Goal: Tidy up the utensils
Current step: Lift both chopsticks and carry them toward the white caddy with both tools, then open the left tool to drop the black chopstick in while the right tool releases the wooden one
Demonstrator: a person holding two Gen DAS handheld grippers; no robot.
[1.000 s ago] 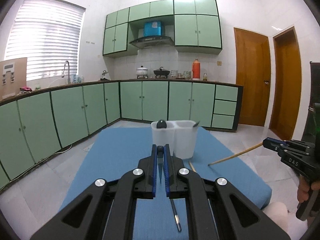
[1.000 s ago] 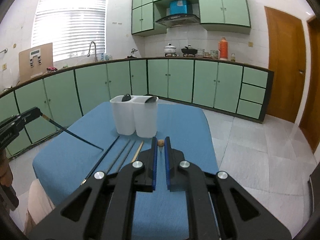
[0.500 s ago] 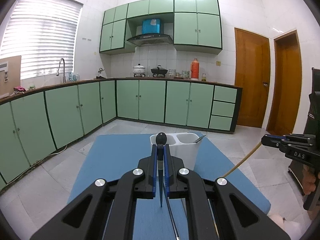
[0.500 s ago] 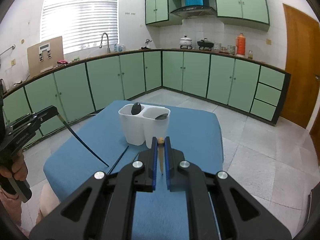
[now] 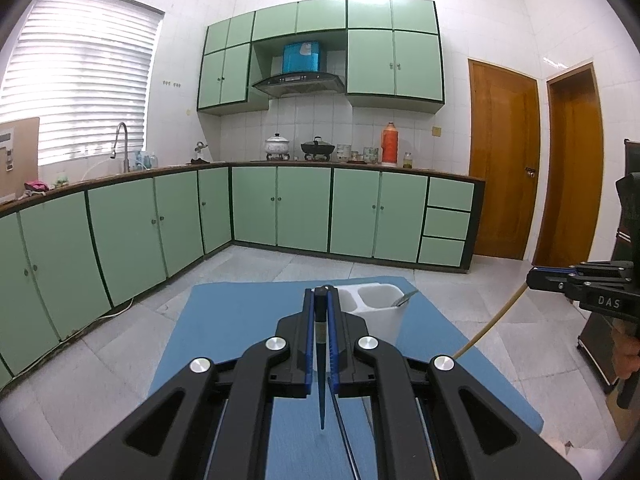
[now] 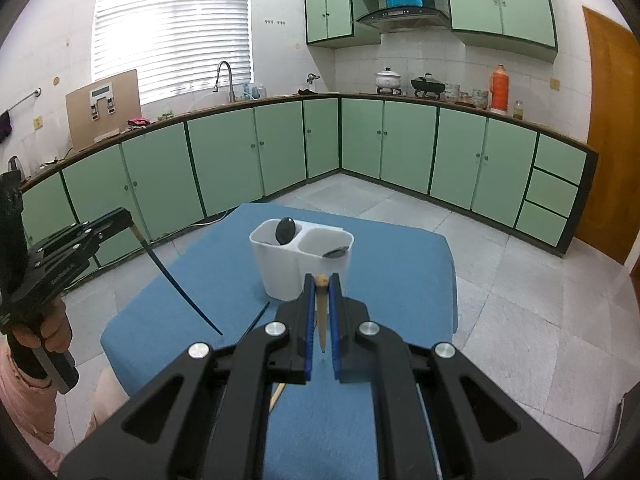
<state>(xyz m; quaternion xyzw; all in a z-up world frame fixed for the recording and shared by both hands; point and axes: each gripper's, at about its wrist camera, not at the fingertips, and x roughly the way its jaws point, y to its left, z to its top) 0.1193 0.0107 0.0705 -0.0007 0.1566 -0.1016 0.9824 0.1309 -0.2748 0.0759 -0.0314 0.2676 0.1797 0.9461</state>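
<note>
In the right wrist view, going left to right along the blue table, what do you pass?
Left gripper → dark chopstick it holds → loose dark chopstick on the table → white holder with two spoons → right gripper shut on a wooden chopstick.

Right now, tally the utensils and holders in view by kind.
Chopsticks: 4. Held dark chopstick in left gripper; held wooden chopstick in right gripper; loose dark chopstick and loose pale chopstick on blue cloth.
Spoons: 2. Black spoon, metal spoon.
White two-compartment plastic holder: 1.
Total: 7 visible.
</note>
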